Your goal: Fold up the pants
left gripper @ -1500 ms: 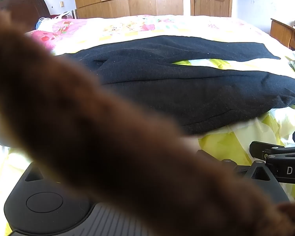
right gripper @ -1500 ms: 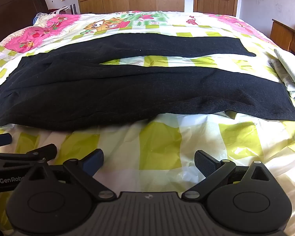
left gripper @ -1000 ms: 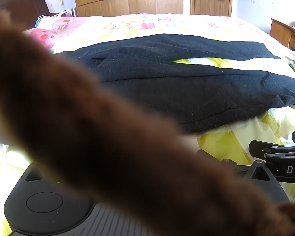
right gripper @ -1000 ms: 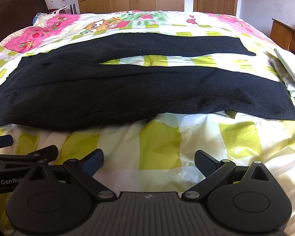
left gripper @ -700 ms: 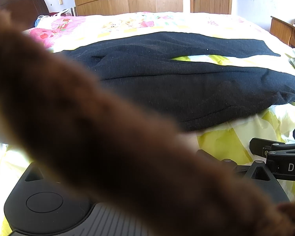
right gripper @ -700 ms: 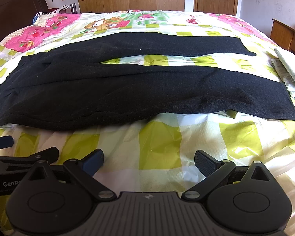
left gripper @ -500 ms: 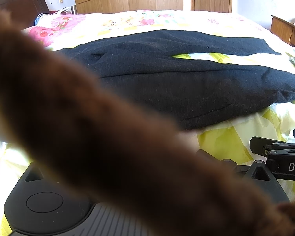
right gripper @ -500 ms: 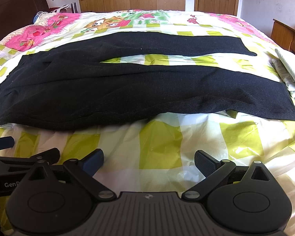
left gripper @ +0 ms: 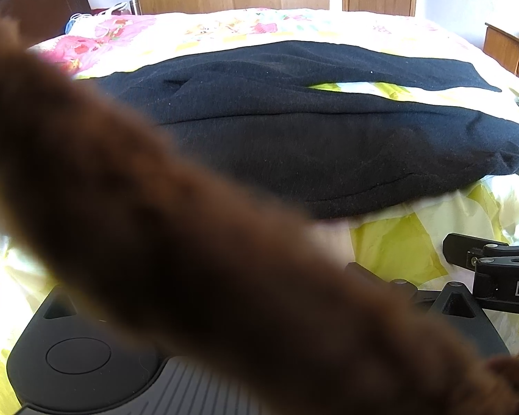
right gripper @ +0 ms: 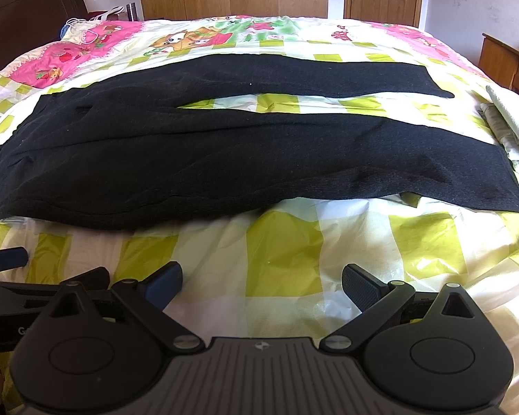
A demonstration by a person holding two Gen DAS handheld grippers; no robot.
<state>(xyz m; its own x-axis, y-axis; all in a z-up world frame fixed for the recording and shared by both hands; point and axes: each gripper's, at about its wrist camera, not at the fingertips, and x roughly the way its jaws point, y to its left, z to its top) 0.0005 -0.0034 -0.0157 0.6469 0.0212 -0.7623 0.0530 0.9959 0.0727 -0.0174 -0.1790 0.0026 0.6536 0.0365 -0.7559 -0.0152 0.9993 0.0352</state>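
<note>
Nearest the lens, the right claw [right gripper: 261, 282] is held spread and empty above the bed [right gripper: 283, 252], slightly closer to the pants [right gripper: 197, 169] than a moment ago. The left claw [right gripper: 14, 276] is seen beside it; its own view is blocked by a brown blur [left gripper: 155, 242], so its state cannot be told. Beyond, the pants are spread flat, legs apart, unfolded. An approach is judged underway.
</note>
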